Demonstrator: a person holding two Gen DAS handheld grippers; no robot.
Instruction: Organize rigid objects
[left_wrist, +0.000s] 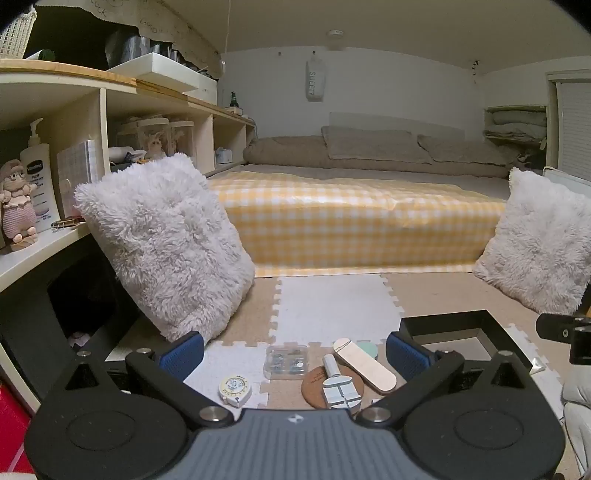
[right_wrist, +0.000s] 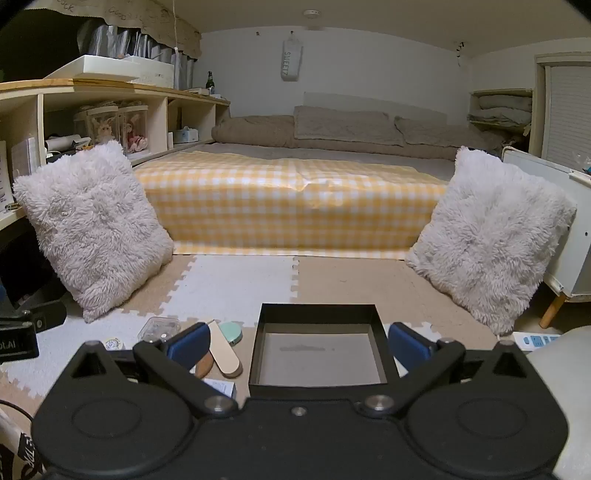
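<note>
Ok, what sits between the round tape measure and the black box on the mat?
In the left wrist view, between the tape measure and the black box lie a clear plastic case, a cork coaster carrying a small white tool, and a pale fingerboard deck.

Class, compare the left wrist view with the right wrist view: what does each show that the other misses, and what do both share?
Left only: a lotion bottle, a doll figure, and a grey tool lying on the cork coaster.
Right only: the black box's bare grey floor, and a white cabinet.
Shared: both fluffy cushions, the checked bedcover, the wooden finger board, the clear case, the tape measure. Each gripper's jaws stand open, holding nothing.
</note>
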